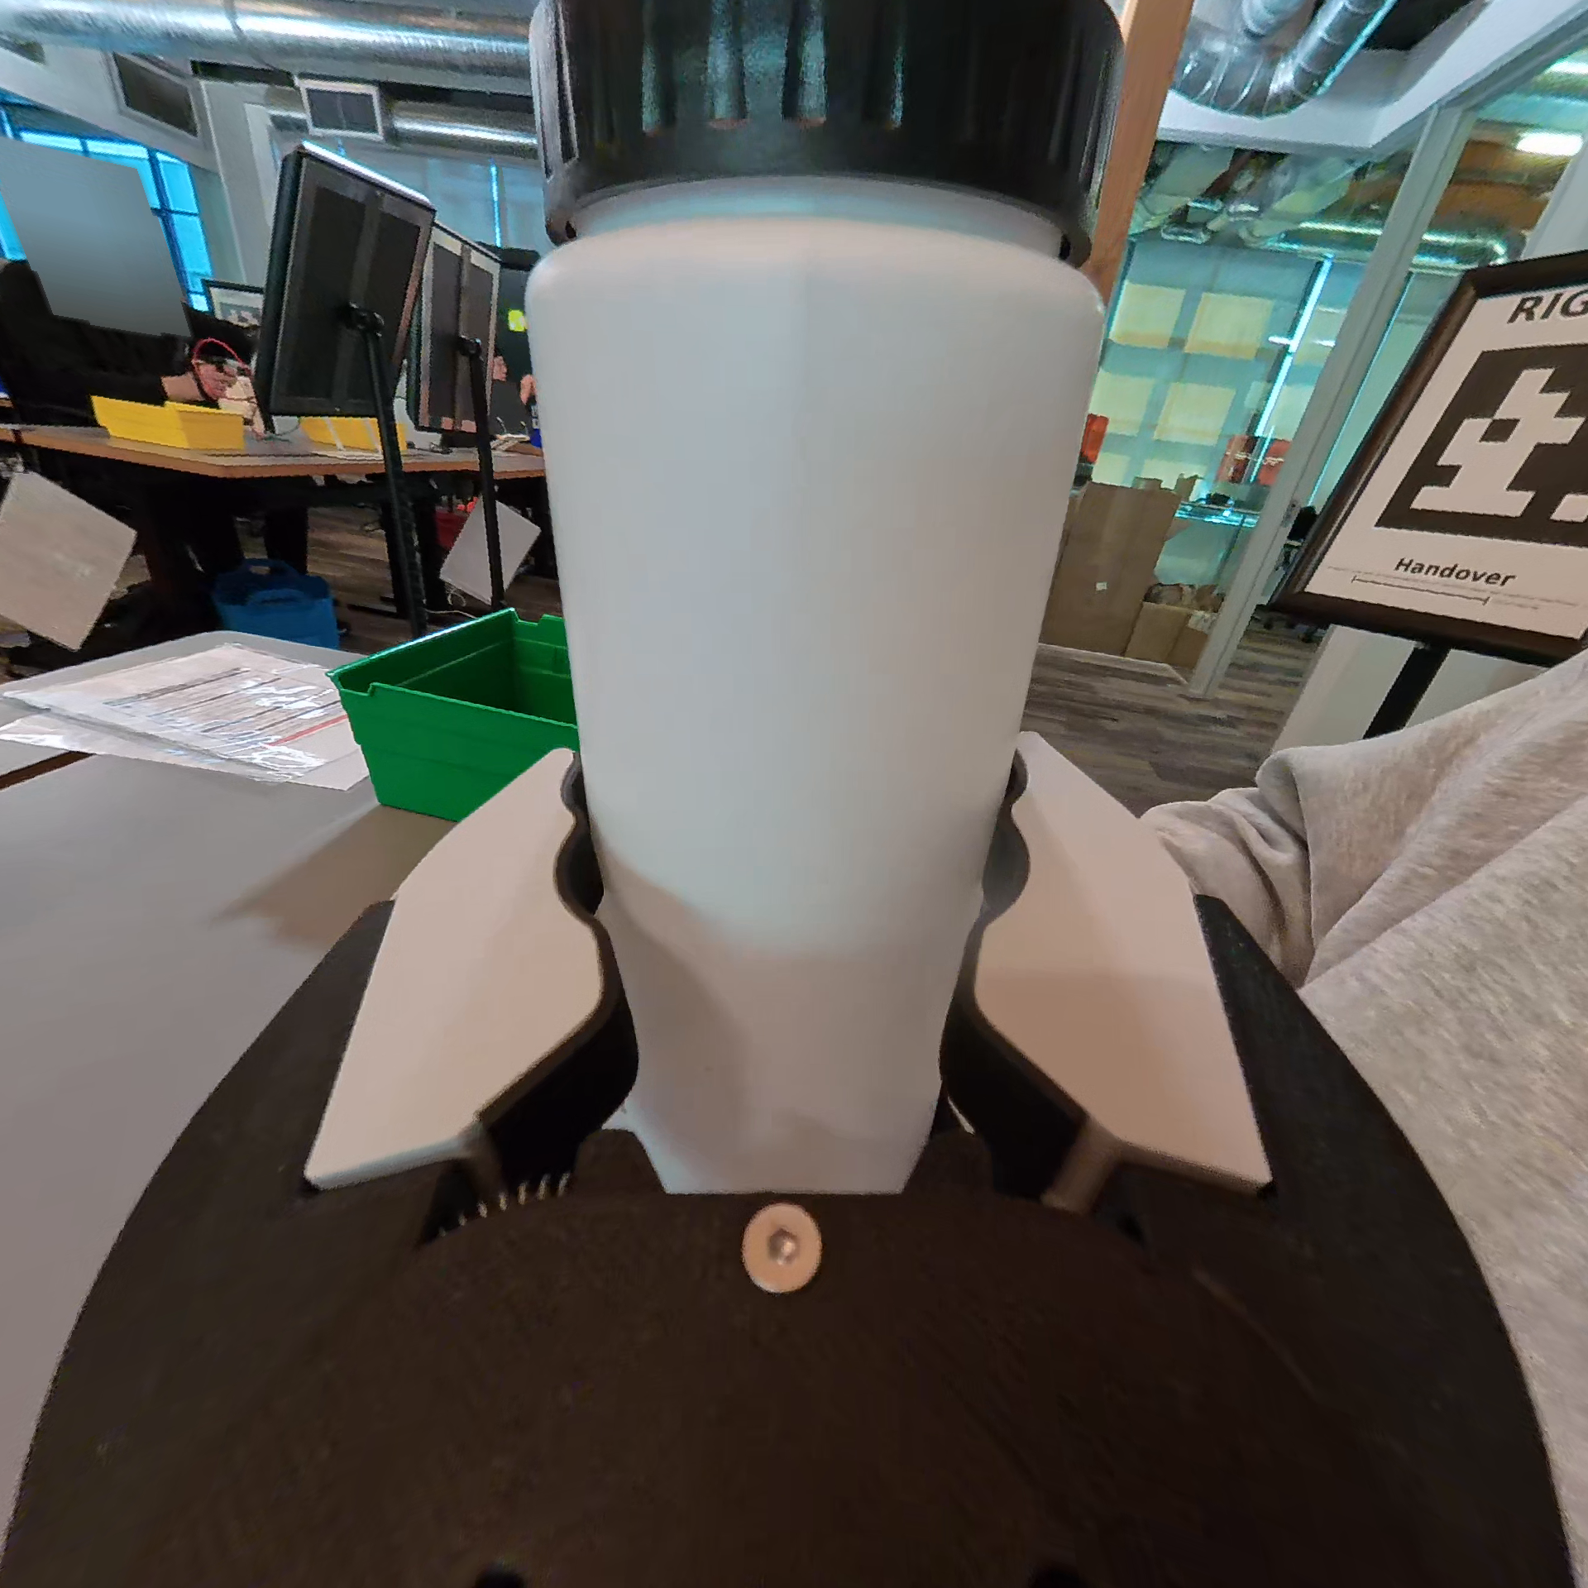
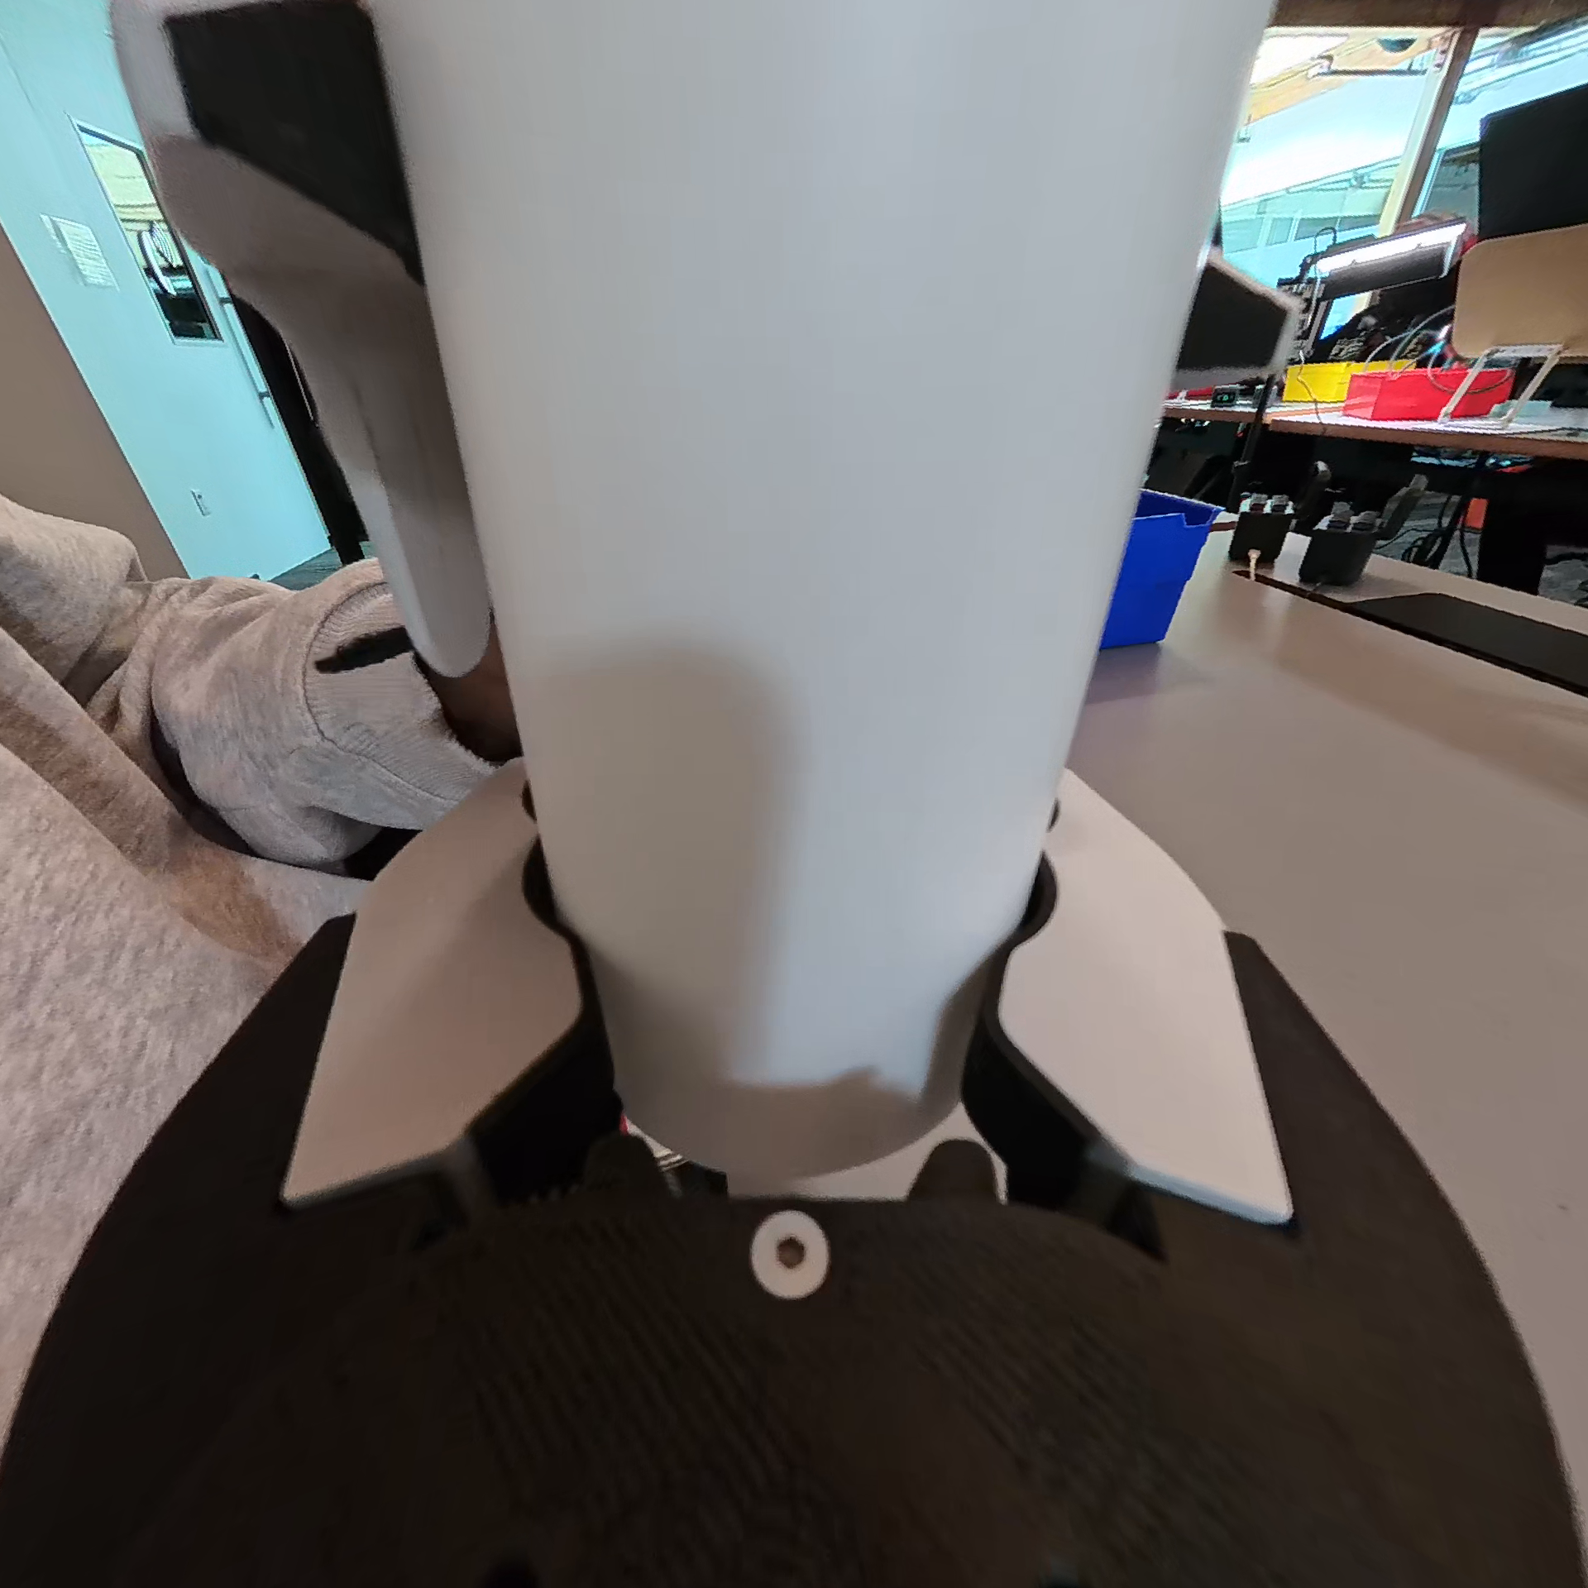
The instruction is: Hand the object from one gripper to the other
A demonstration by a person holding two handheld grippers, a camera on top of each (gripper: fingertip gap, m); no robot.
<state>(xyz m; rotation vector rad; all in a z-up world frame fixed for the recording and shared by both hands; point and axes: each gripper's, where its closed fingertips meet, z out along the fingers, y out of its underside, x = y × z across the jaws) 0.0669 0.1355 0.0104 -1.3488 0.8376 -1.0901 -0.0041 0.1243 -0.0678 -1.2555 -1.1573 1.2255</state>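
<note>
Held the bottle (image 1: 808, 533) aloft over the table (image 2: 1289, 773), clenched low on its white body in the left gripper (image 1: 795, 765), black cap (image 1: 825, 103) pointing away. Brought the right gripper (image 2: 790, 825) around the same bottle, fingers close on both sides. Could not tell through the blur whether squeezing or merely flanking. Seemed caught mid-handover, with neither side yet let go. Likely called next for a firm clamp from the right, then a clean release by the left, lest the bottle slip and drop.
</note>
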